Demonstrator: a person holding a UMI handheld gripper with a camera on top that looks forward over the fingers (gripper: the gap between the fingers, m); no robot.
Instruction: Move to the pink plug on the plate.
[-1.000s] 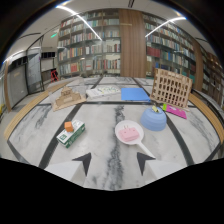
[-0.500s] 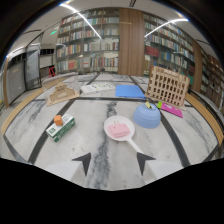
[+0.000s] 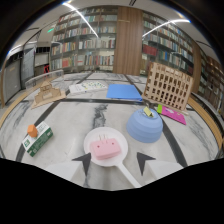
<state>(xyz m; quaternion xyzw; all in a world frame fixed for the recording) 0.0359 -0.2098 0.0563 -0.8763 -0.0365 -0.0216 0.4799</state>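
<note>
Gripper view: my tool [image 3: 114,162], fingers apart, now closer; pink plug [image 3: 105,148] on plate [image 3: 90,137] sits just ahead, nearer than before.

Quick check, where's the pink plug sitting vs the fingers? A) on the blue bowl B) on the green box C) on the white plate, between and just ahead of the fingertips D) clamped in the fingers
C: the pink plug lies on the white plate, just ahead of the open gripper, untouched by either finger.
</note>
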